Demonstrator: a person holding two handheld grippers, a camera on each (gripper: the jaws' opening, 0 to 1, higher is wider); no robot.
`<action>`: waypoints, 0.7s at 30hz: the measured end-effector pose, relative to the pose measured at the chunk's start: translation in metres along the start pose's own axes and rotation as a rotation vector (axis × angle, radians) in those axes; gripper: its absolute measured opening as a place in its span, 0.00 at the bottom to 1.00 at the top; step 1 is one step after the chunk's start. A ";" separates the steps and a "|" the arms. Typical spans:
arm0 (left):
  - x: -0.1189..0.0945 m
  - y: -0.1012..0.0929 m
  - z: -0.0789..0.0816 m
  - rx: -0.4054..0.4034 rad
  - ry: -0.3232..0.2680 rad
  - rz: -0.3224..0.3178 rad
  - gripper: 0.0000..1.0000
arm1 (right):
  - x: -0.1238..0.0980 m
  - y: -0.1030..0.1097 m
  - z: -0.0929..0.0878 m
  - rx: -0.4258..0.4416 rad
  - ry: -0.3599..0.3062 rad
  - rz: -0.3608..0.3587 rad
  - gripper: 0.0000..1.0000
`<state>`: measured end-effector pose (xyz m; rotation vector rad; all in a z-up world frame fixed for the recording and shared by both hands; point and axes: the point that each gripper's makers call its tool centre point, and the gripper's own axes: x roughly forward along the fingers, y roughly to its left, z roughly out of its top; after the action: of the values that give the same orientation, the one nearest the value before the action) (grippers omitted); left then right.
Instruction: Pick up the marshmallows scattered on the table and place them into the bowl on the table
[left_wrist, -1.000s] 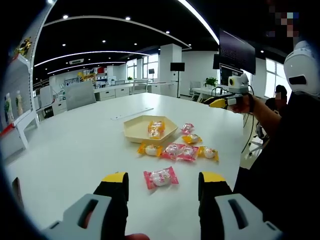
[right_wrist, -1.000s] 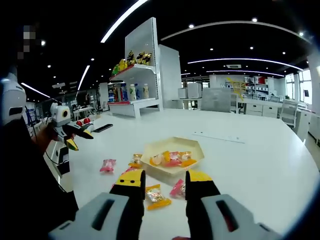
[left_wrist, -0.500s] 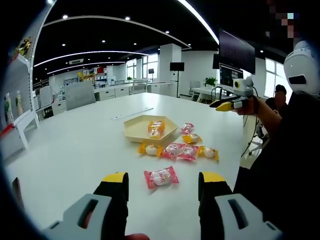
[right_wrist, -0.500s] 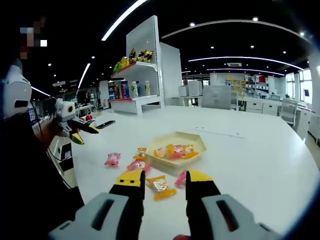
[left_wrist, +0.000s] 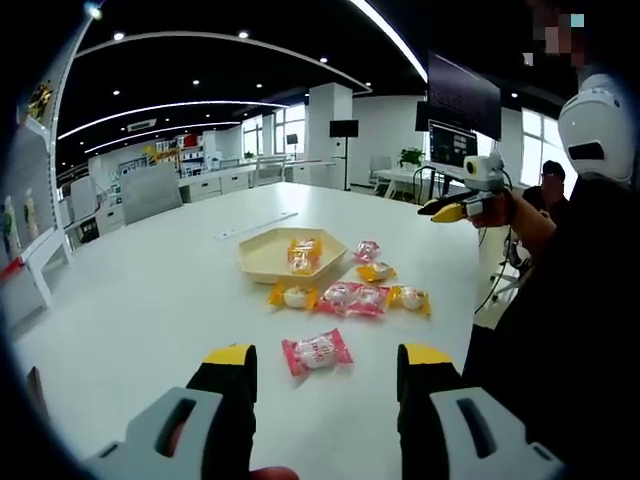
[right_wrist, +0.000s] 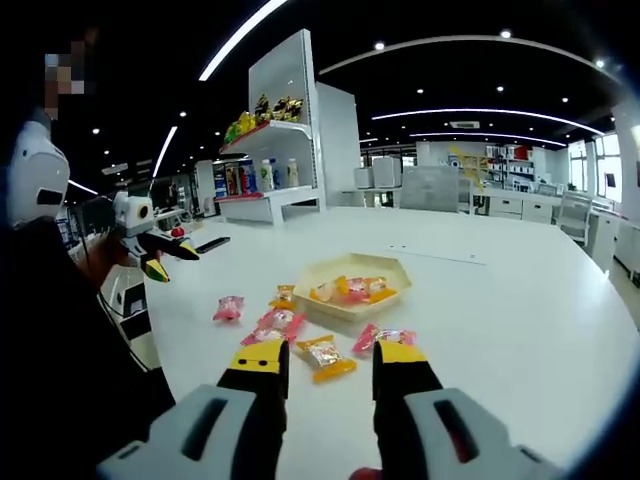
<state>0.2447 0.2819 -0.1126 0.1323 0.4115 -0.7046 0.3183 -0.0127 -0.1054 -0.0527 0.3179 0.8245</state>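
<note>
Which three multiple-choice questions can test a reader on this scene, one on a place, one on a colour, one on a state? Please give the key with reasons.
1. Where is the bowl in the left gripper view?
A. beyond the loose marshmallows
B. between the jaws
C. on a shelf

2. What colour is the wrapper of the marshmallow nearest the left hand-held gripper?
A. blue
B. pink
C. green

3. How does the right hand-held gripper stand?
A. shut on a marshmallow
B. shut and empty
C. open and empty

Key:
1 A, the bowl lies on the white table behind the loose sweets.
2 B, the wrapper is pink with a white centre.
3 C, its jaws stand apart, and the orange marshmallow lies on the table beyond them.
</note>
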 end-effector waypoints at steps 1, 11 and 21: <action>0.000 0.000 0.000 0.001 0.000 -0.003 0.57 | 0.000 0.000 -0.001 0.001 0.002 0.001 0.34; 0.005 0.003 -0.001 0.007 0.005 -0.024 0.59 | -0.004 -0.002 -0.011 0.000 0.025 -0.008 0.34; 0.006 -0.002 0.002 0.056 0.020 -0.061 0.59 | -0.006 0.000 -0.012 -0.009 0.033 -0.007 0.34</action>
<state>0.2486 0.2761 -0.1135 0.1801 0.4169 -0.7757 0.3115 -0.0193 -0.1147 -0.0764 0.3450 0.8194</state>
